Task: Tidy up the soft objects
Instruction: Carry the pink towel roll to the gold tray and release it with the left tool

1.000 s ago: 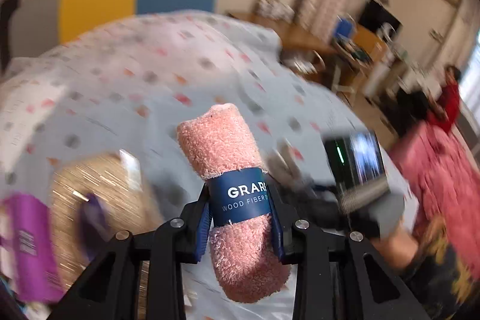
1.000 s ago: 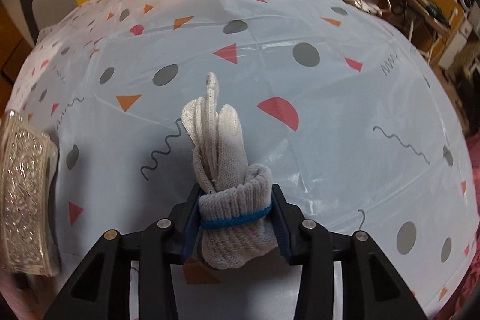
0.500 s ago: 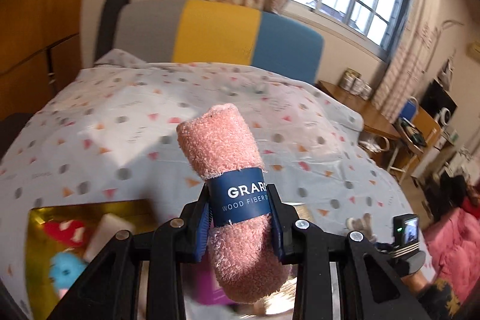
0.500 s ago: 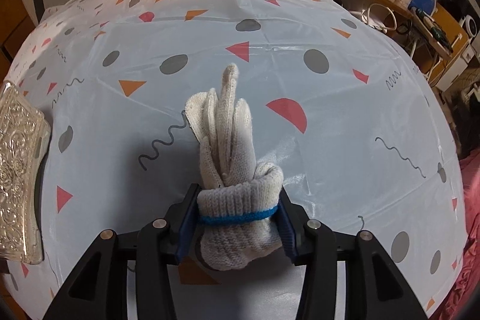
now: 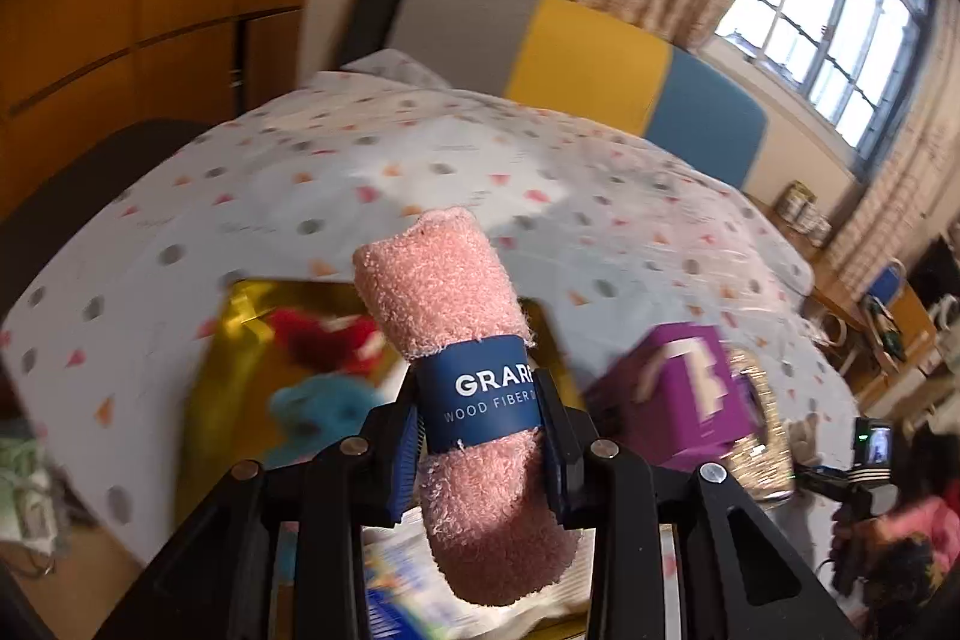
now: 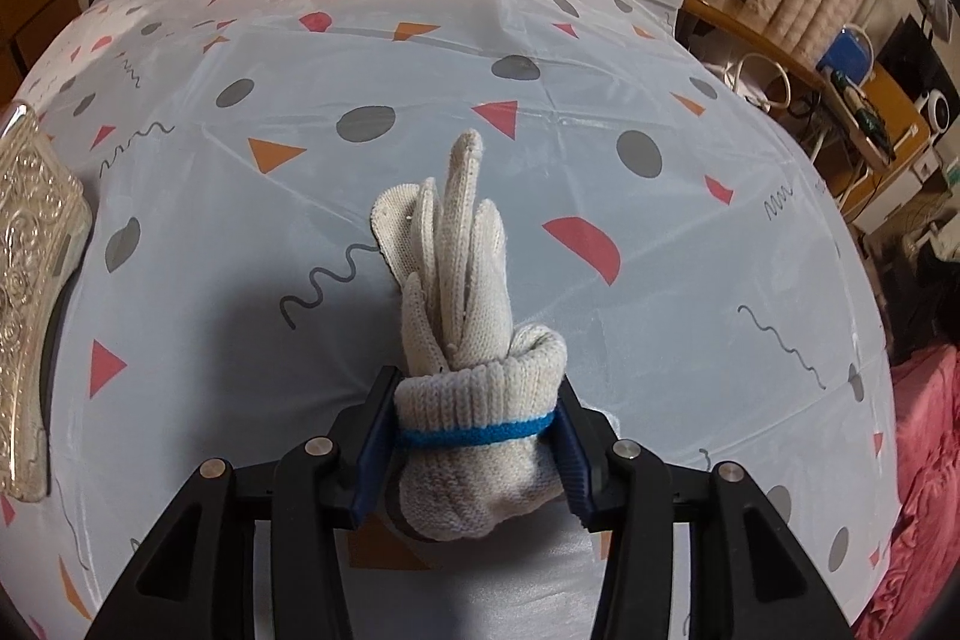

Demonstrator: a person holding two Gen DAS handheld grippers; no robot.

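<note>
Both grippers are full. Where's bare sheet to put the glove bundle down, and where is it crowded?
Ahead of the right gripper, holding the glove bundle, the patterned sheet lies bare from the silver tray at its left edge across to the right bed edge. It is crowded by the left gripper holding the pink towel roll: gold tray of plush toys, purple box.

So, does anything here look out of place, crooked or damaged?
Nothing looks damaged. The pink rolled towel sits tilted in the left gripper, which grips it at its blue paper band. The right gripper holds the bundled white knit gloves by the cuff, with the glove fingers splaying loosely.
</note>
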